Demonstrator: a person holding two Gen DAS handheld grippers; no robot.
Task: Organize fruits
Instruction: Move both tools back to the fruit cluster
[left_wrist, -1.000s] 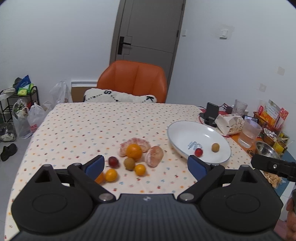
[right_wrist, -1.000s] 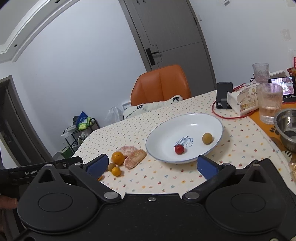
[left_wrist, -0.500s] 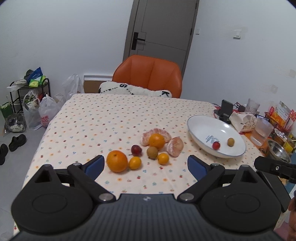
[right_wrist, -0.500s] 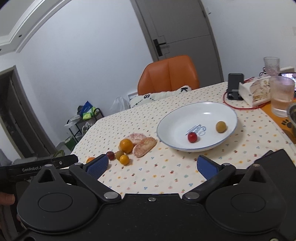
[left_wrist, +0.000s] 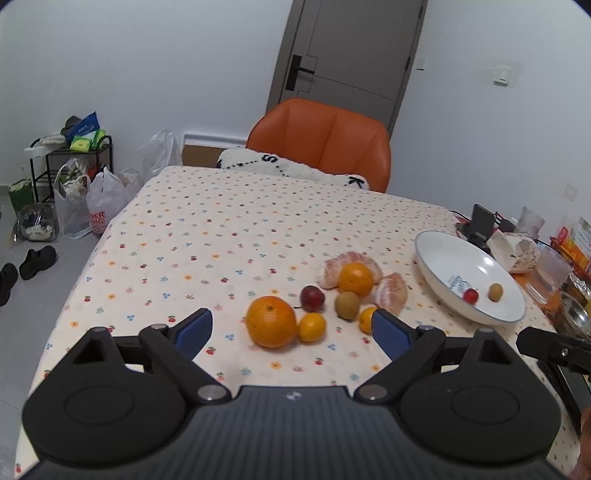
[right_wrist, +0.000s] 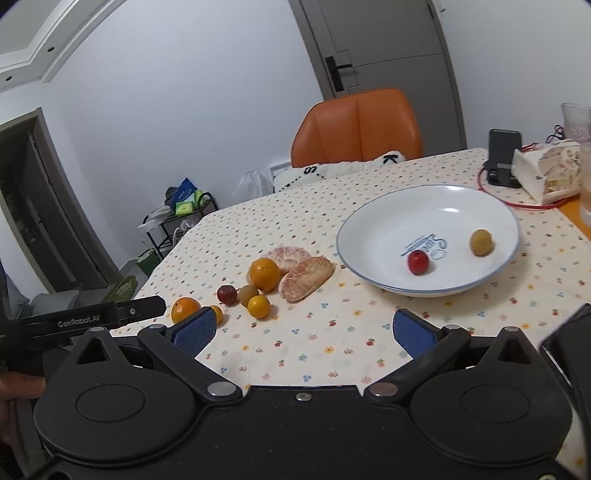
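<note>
Both grippers hang over the desk's near edge, jaws spread wide and empty. The left gripper (left_wrist: 291, 328) is nearer: the big orange (left_wrist: 271, 321) lies just ahead between its jaws. Farther right sits the plate (left_wrist: 436, 258), holding two small fruits.

Domestic dining room: table (left_wrist: 207, 236) under a flower-print cloth, orange upholstered chair (left_wrist: 321, 142) at the far side, grey interior door (left_wrist: 351, 55), shoes (left_wrist: 37, 256), shopping bags (left_wrist: 99, 206) and a small storage rack (left_wrist: 70, 151) along the wall
</note>
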